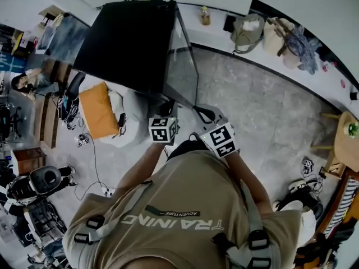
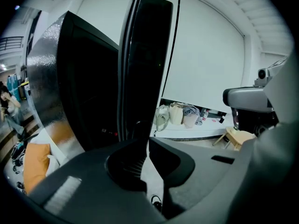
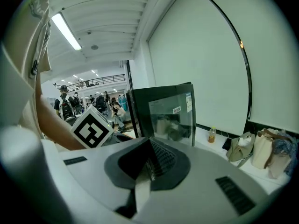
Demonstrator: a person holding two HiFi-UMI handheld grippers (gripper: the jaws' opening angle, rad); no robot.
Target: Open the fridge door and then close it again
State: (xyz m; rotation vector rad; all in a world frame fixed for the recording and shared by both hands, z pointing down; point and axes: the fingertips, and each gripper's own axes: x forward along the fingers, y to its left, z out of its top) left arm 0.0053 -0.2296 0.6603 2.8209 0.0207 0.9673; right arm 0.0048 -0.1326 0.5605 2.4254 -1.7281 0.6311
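A tall black fridge [image 1: 129,38] stands in front of me, its glass door [image 1: 182,60] swung open toward me. In the left gripper view the door [image 2: 142,64] shows edge-on, running down into the jaws. My left gripper [image 2: 145,141] is shut on that door edge; from above it [image 1: 167,112] sits at the door's near corner. My right gripper [image 1: 203,111] hangs just right of the door, shut with nothing between its jaws [image 3: 149,160]. The right gripper view shows the glass door [image 3: 170,118] a short way ahead.
An orange cushion [image 1: 98,110] on a white beanbag lies left of the fridge, with cables on the floor. Bags [image 1: 249,32] and a bottle [image 1: 205,17] line the wall ledge behind. A wooden stool [image 1: 342,139] stands at the right.
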